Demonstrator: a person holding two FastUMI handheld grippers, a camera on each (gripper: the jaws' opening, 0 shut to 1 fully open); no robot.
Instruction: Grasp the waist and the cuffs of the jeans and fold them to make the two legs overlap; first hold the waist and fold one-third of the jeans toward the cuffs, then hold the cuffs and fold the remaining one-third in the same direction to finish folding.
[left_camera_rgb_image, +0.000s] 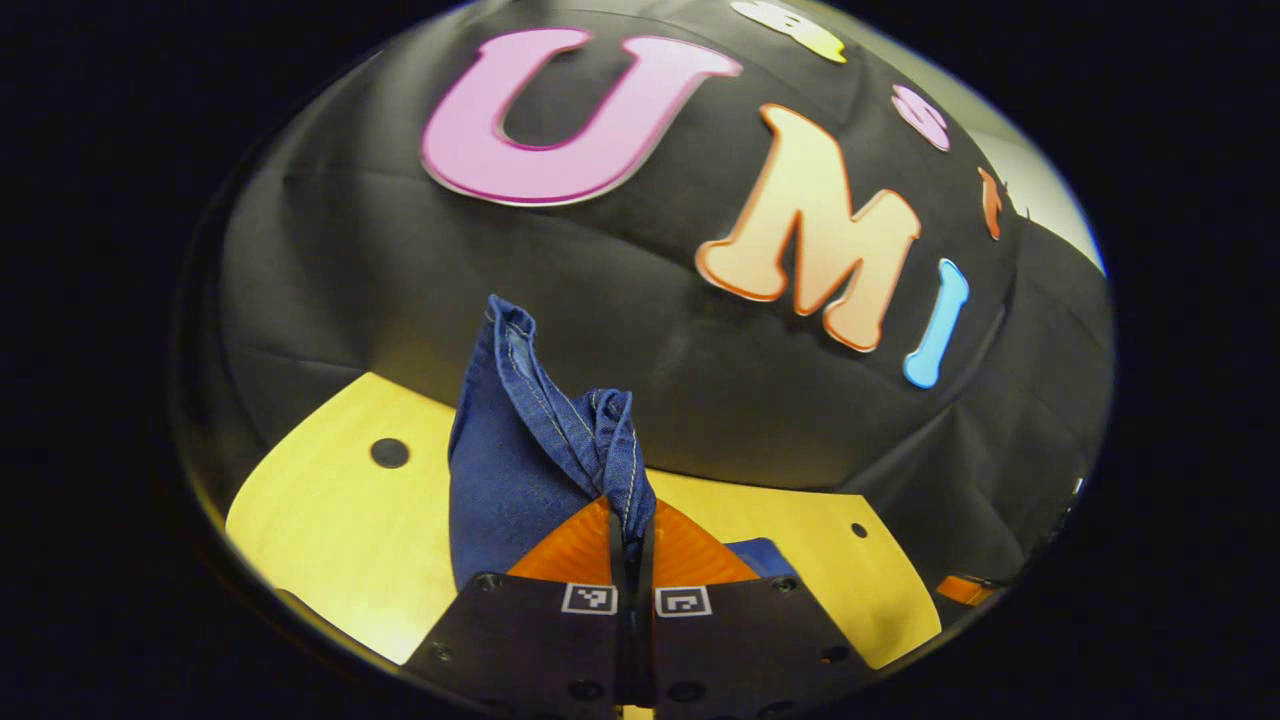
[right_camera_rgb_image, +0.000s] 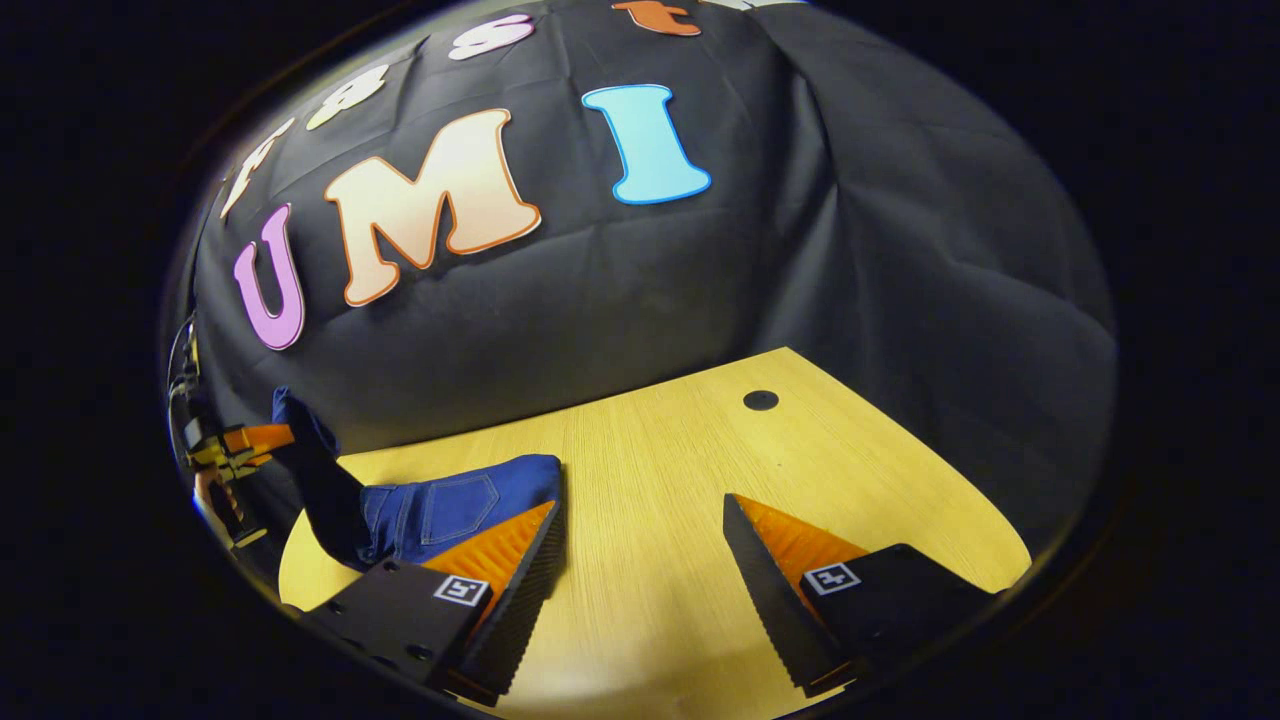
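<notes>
I start with the bench (right_camera_rgb_image: 650, 480), a pale wood top with the booth's black cloth wall close behind it. Most of it lies bare in front of me in the right gripper view.

The jeans (right_camera_rgb_image: 450, 510) lie at the left side of the bench there, a back pocket facing up, so that end looks like the waist. One end is lifted off the bench in a bunched peak, and I see that peak close up in the left gripper view, jeans (left_camera_rgb_image: 510, 460), with a hem standing above the fingers.

My left gripper (left_camera_rgb_image: 632, 545) is closed tight on that bunched denim, both fingers pressing the cloth between them. My right gripper (right_camera_rgb_image: 645, 555) is spread wide and has nothing in it; its left finger sits just beside the jeans, whether touching I cannot tell.

I judge the fold is at an early stage: one end is picked up, but I cannot tell from here whether the legs already overlap, and neither third-fold looks finished. The right gripper has yet to take its hold.

Small things: two dark round holes (right_camera_rgb_image: 760, 400) in the bench, well apart from the jeans. Nothing stands in the way of folding.
</notes>
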